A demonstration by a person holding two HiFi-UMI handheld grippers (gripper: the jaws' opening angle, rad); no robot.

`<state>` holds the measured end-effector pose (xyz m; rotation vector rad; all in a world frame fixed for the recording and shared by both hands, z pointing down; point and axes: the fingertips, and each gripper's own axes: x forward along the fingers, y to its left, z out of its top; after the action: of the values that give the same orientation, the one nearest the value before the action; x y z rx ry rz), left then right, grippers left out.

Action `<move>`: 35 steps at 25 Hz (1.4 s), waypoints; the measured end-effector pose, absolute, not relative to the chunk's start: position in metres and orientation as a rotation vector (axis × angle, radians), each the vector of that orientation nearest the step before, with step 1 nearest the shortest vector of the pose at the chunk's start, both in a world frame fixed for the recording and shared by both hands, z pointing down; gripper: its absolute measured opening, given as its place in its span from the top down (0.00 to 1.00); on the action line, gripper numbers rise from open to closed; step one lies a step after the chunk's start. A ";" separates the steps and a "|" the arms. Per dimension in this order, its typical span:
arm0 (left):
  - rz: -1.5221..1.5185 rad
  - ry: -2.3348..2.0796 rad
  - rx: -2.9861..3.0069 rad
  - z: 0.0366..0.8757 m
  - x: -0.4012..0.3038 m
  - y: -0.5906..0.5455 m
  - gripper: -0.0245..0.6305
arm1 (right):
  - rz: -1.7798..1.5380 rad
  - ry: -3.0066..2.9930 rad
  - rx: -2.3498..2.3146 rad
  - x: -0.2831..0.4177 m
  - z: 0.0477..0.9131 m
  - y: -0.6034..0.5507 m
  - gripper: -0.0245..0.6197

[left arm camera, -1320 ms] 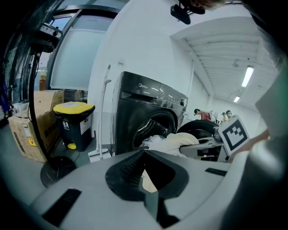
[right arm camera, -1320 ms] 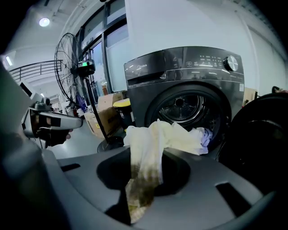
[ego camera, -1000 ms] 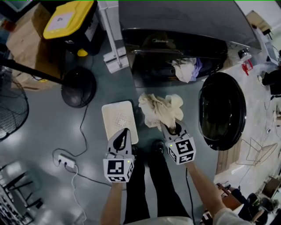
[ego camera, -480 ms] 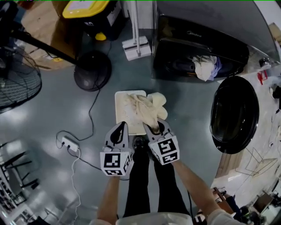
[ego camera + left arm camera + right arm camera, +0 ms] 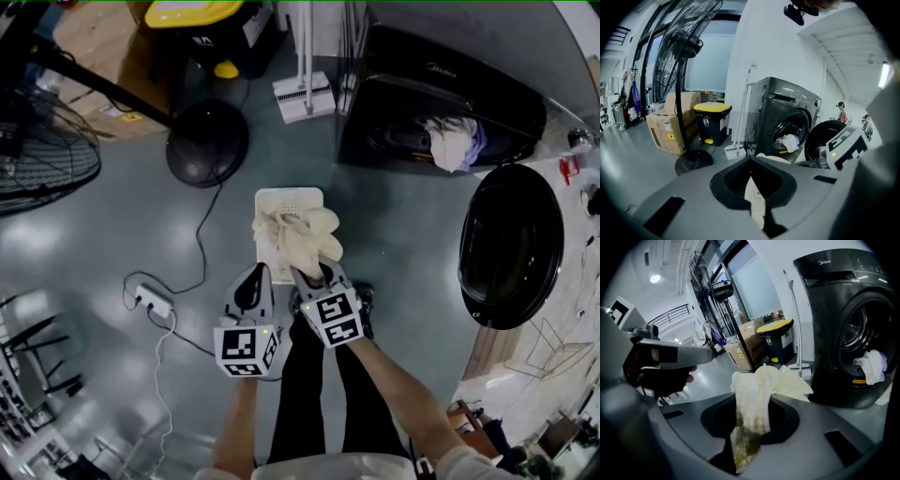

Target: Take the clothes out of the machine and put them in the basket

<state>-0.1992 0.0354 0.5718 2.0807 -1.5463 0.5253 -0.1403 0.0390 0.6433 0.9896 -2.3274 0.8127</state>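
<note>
Two grippers are hovering side by side at the near end of the basket [image 5: 289, 197]. On the left, your left gripper [image 5: 255, 281] is idling, its jaws drawn together on nothing. Just right of it, your right gripper [image 5: 310, 275] is clenching the cream cloth [image 5: 296, 238], which is bunching over the basket's near half. You are, I judge, delivering this piece. Next you are needing to lower it inside the rim and let go, then to head far right to the washing machine [image 5: 441, 89], where more clothes [image 5: 457, 142] are hanging out of its opening. Only the right gripper view is showing the cloth's tail pinched between the jaws. Only the head view is showing the basket beneath it.
</note>
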 end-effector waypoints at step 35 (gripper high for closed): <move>0.537 -1.502 2.078 0.588 -0.204 0.033 0.93 | 0.878 -2.136 0.978 -0.151 0.741 0.028 0.50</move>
<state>-0.2038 0.0327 0.5879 2.0781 -1.5020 0.5371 -0.1508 0.0284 0.7407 0.9785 -2.1357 0.8776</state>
